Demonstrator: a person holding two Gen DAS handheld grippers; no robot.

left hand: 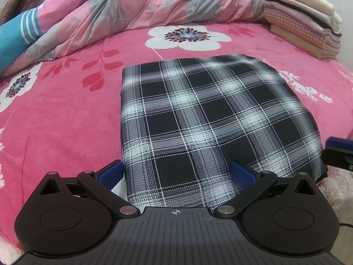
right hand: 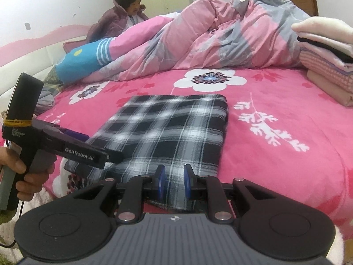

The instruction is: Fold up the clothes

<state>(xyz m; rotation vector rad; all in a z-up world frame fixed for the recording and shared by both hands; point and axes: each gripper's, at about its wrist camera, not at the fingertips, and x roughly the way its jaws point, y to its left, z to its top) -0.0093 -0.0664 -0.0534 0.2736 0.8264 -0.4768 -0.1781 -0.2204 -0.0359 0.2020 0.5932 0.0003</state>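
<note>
A black-and-white plaid garment (left hand: 205, 119) (right hand: 169, 130) lies folded into a flat rectangle on the pink flowered bed sheet (left hand: 66, 114). My left gripper (left hand: 176, 172) is open wide, its blue pads on either side of the garment's near left corner. A hand (right hand: 26, 176) holds that left gripper (right hand: 114, 155), which shows side-on in the right wrist view. My right gripper (right hand: 174, 183) hovers low over the garment's near right corner. Its pads stand a narrow gap apart, with flat plaid cloth showing in the gap. It also pokes in as my right gripper (left hand: 337, 152) at the frame edge.
A stack of folded clothes (left hand: 304, 22) (right hand: 326, 55) sits at the back right of the bed. A crumpled pink and grey duvet (left hand: 132, 11) (right hand: 209, 39) fills the back. A person (right hand: 123, 15) sits behind it by the wall. Fluffy pale fabric (left hand: 337, 192) lies along the bed's near edge.
</note>
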